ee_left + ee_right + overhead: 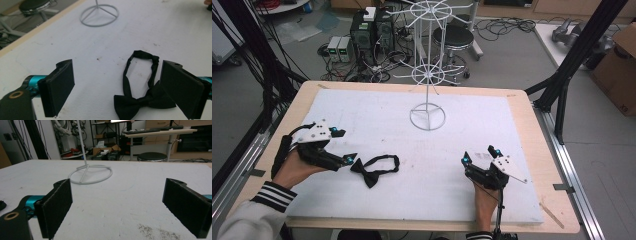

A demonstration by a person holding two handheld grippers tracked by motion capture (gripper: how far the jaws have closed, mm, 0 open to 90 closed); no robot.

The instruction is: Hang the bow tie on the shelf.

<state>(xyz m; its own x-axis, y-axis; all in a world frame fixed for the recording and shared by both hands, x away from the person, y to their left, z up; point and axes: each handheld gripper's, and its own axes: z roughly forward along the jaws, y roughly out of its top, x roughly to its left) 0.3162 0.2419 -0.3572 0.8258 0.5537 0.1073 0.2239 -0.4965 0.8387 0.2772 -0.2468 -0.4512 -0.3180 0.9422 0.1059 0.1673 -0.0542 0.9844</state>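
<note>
Here my left gripper [343, 146] and right gripper [480, 154] both gaped empty over the scuffed white foam board [462, 125], black fabric bow tie [373, 170] beside the left

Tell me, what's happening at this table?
A person holds a hand-held gripper in each hand over a white board. The left hand-held gripper, jaws open, sits right beside a black bow tie lying flat. The right hand-held gripper is open, holding nothing. A white wire rack stands behind.
</note>
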